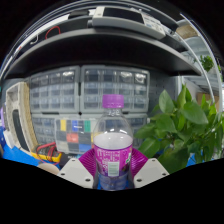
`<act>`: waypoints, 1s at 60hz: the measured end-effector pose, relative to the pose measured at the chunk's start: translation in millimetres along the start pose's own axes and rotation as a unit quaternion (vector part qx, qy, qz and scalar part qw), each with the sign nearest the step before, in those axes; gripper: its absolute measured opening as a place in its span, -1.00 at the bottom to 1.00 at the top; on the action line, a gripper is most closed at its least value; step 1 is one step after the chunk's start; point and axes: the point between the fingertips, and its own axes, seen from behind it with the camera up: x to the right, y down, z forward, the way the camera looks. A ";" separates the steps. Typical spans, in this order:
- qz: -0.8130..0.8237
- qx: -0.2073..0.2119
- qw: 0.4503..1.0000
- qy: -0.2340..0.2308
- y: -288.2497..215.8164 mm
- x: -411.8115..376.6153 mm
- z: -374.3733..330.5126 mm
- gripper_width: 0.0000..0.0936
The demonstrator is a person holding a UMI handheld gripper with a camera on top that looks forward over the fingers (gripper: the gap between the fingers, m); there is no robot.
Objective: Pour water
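Observation:
A clear plastic water bottle [112, 140] with a purple cap [113, 101] and a magenta label stands upright between my fingers. My gripper [112, 170] is shut on the bottle, the purple pads pressing on the label at both sides. The left finger [80, 172] and the right finger [146, 170] show at either side of its lower body. The bottle's base is hidden below the fingers. No cup or other vessel shows.
A leafy green plant [183, 122] stands close at the right of the bottle. Beyond are shelves with small parts drawers [90, 90]. A tall beige box [20, 112] and blue and orange items [45, 152] lie at the left.

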 end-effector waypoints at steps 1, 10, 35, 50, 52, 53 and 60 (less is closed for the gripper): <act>-0.001 -0.004 1.000 0.000 5.2 0.9 1.9 -0.12; 0.007 0.015 1.000 -0.010 32.0 -2.4 8.5 0.00; 0.035 -0.009 0.999 -0.012 56.2 -1.8 1.8 0.66; 0.002 -0.062 0.998 -0.018 83.1 -11.5 -46.9 0.80; -0.001 -0.070 0.997 -0.018 82.5 -12.0 -57.5 0.79; -0.003 -0.072 0.997 -0.018 80.9 -12.4 -62.9 0.80; 0.000 -0.077 0.997 -0.029 61.0 -22.2 -98.3 0.80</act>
